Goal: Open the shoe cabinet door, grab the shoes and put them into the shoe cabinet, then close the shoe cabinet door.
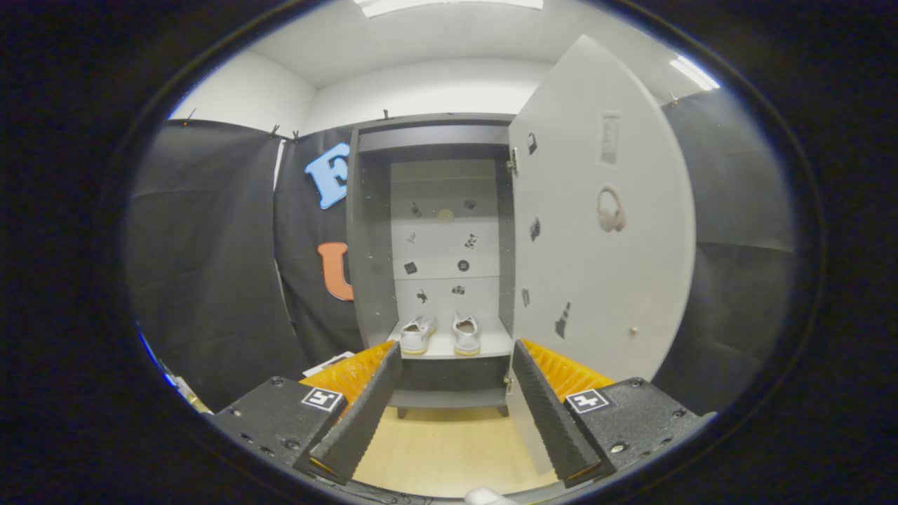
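2 white shoes (440,334) already side by side on the shoe cabinet (431,231) shelf, beyond the fingers. Door (603,231) swung wide open to the right. Gripper (452,400) released, holding nothing, well back over the wood floor (449,449). Closing step likely next: get behind door's free edge near the small knob (633,330), push in 1 smooth arc, avoid clipping shoes.

The handheld two-finger gripper (456,403) fills the lower part of the frame. Its two long black fingers (358,414) have ridged, sawtooth-textured inner pads, backed by bright orange ribbed plastic. Each finger joins a speckled black block at lower left and lower right, studded with dark round screws. A small white square tag with a black pattern sits on each block.
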`<move>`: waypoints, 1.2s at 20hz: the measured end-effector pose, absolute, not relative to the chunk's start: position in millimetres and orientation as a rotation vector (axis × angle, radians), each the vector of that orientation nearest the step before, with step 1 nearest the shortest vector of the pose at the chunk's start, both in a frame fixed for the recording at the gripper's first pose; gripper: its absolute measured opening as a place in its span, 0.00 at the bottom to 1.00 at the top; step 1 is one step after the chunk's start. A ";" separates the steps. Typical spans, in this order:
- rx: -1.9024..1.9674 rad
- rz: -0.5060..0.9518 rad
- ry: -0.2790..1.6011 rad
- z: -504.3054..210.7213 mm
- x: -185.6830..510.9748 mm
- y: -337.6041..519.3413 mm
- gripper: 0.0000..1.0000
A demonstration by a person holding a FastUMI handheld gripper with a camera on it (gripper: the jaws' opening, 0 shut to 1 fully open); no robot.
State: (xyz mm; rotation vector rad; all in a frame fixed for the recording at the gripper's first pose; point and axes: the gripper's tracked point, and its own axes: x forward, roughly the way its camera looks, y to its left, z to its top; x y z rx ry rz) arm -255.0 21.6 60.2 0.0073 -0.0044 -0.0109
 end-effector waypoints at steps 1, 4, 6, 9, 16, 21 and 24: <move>0.003 -0.020 -0.004 59.0 -263.5 12.9 1.00; -0.008 -0.057 0.002 54.1 -291.4 -18.6 1.00; -0.007 -0.084 0.002 53.5 -307.6 -43.2 1.00; -0.003 -0.126 -0.008 57.2 -328.7 -84.2 1.00; 0.007 -0.237 0.010 52.9 -312.4 -198.5 1.00; 0.026 -0.195 0.042 44.9 -267.0 -226.9 1.00; 0.014 -0.143 0.052 42.1 -244.8 -220.5 1.00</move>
